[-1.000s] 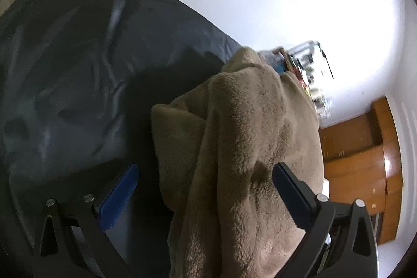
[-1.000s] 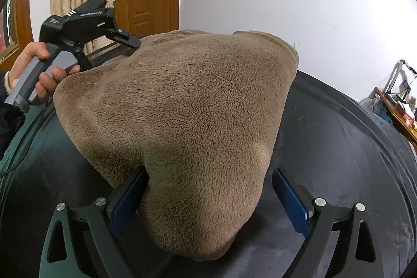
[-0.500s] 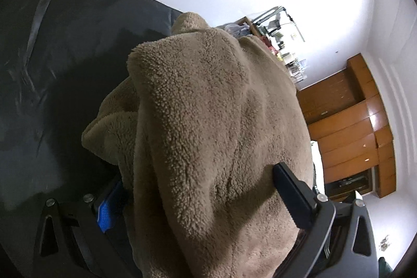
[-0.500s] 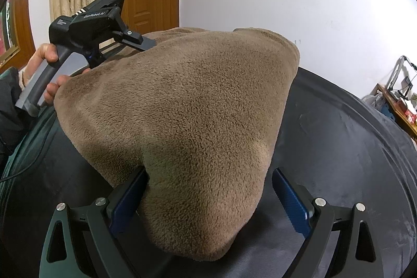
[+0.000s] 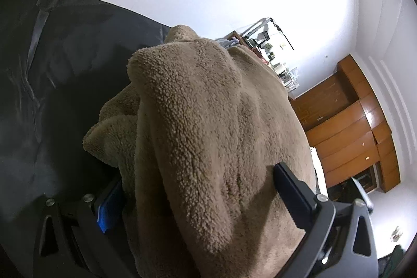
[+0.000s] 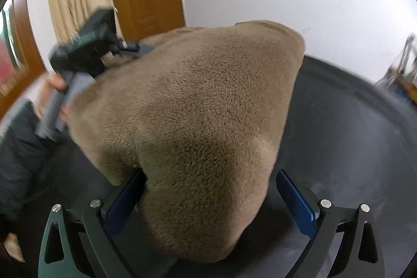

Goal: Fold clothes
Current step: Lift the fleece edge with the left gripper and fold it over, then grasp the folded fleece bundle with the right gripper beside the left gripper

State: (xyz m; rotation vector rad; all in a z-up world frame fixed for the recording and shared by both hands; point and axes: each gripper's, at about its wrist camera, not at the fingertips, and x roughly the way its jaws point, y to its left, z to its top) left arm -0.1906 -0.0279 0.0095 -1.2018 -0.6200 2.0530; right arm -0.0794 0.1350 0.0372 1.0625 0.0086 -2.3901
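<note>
Left black two-finger tongs with blue pads [image 5: 195, 194] point forward, jaws spread wide with brown fleece filling the gap between them. Right black two-finger tongs with blue pads [image 6: 211, 199] likewise stand spread, one pad pressed against the same fleece, the other clear of it. Seen blurred from the right wrist camera, the person's left hand [image 6: 52, 93] grips the grey handle of the left tool.
</note>
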